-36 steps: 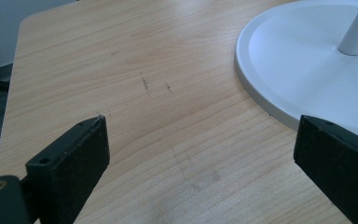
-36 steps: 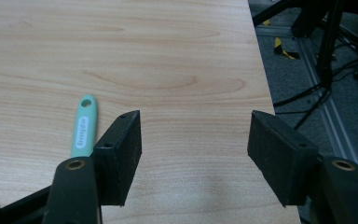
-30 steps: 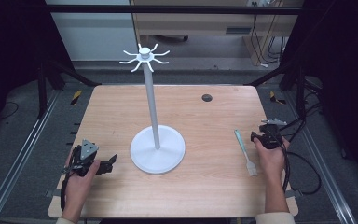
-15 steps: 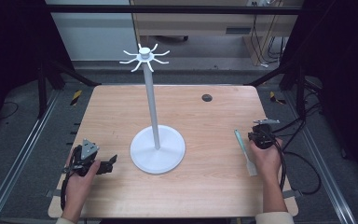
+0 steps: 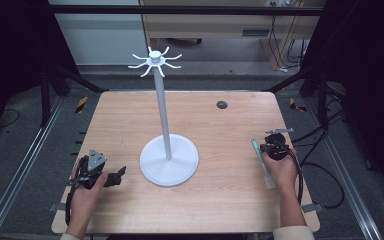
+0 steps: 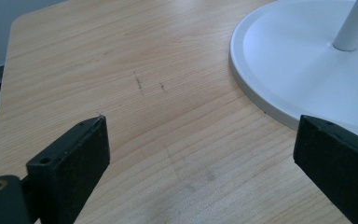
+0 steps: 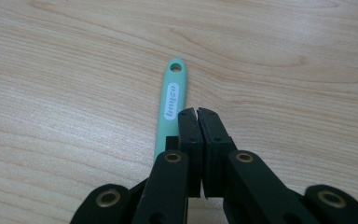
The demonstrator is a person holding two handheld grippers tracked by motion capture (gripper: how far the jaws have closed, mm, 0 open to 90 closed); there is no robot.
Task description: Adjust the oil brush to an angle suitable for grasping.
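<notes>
One wooden table (image 5: 220, 200) held my white stand (image 5: 169, 160); left gripper (image 5: 116, 175) gaped empty, right gripper (image 7: 198, 113) pressed closed beside a green handle (image 7: 170, 105).

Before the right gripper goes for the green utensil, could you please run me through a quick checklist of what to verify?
1. Right gripper open for a grasp: not ok, fingers closed together.
2. Green utensil lying free on the table: ok, handle flat beside the fingers, not between them.
3. Hanging hole at handle tip unobstructed: ok.
4. White stand upright, hooks bare: ok.
5. Left gripper open, holding nothing: ok.
6. Utensil's working end: cannot tell, hidden by the hand.
</notes>
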